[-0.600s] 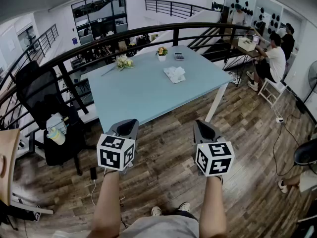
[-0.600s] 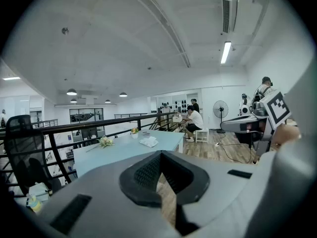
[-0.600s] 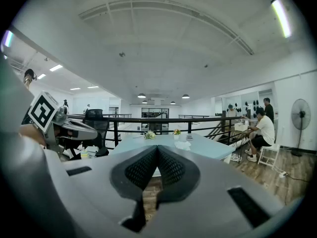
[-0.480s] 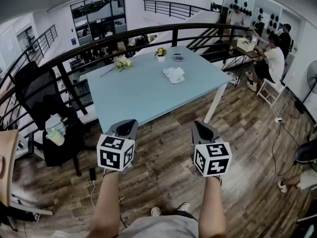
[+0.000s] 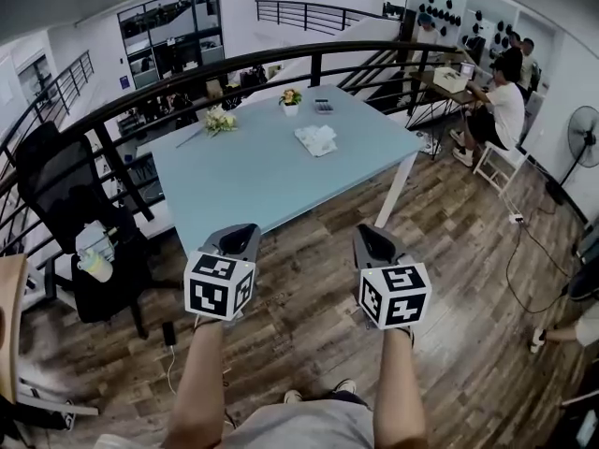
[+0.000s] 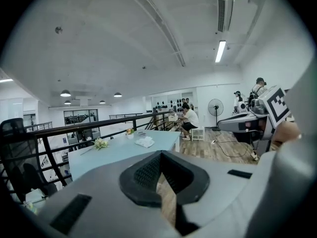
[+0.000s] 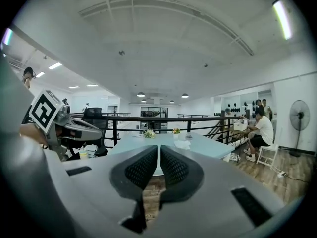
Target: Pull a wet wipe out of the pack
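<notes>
Wipe pack [image 5: 316, 139] sits upper centre of head view on pale-blue table [image 5: 234, 181], well apart from both grippers, which are low in frame over plank floor [image 5: 309, 283]. L gripper [image 5: 240, 238] & R gripper [image 5: 371, 242]: jaws clenched, nothing btw them. Risks, prob.: pack looks white, soft, crumpled, light, and tabletop is smooth, so a one-sided tug could drag or lift whole pack w/o other claw pinning it. Ribbed dark pads [image 7: 141, 168] may pinch pack body, not a sheet.
</notes>
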A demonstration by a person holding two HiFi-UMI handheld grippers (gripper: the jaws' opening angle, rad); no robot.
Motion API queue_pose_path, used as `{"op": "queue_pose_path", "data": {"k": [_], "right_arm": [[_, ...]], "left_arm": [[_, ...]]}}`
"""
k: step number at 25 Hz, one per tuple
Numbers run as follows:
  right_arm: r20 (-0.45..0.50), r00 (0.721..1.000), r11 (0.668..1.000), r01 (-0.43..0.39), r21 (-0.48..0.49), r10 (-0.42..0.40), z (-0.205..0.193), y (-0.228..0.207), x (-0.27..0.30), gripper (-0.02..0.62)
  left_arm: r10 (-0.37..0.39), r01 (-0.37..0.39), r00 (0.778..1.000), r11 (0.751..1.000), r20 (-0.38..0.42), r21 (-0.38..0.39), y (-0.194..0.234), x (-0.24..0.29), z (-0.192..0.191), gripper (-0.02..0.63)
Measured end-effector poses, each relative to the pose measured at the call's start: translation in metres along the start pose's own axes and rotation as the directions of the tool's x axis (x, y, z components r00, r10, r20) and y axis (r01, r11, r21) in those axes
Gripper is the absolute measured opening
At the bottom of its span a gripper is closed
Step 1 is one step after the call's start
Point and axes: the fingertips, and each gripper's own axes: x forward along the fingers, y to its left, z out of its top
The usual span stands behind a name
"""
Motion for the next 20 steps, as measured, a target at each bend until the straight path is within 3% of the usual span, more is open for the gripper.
{"op": "queue_pose_path", "data": {"k": [7, 20], "right_arm": [[0.002, 1.0, 1.0, 0.008, 0.005, -0.008, -0.001, 0.0, 0.002, 0.008], [-0.015, 1.0, 1.0, -0.016, 0.023, 0.016, -0.007, 0.001, 0.02, 0.107]], "left_arm": [[-0.032, 0.032, 0.999, 0.999, -0.004, 0.009, -0.005, 0.008, -0.003, -0.005], [-0.036, 0.036, 0.999, 0.999, -0.003, -0.001, 0.001, 0.024, -0.002, -0.005]]}}
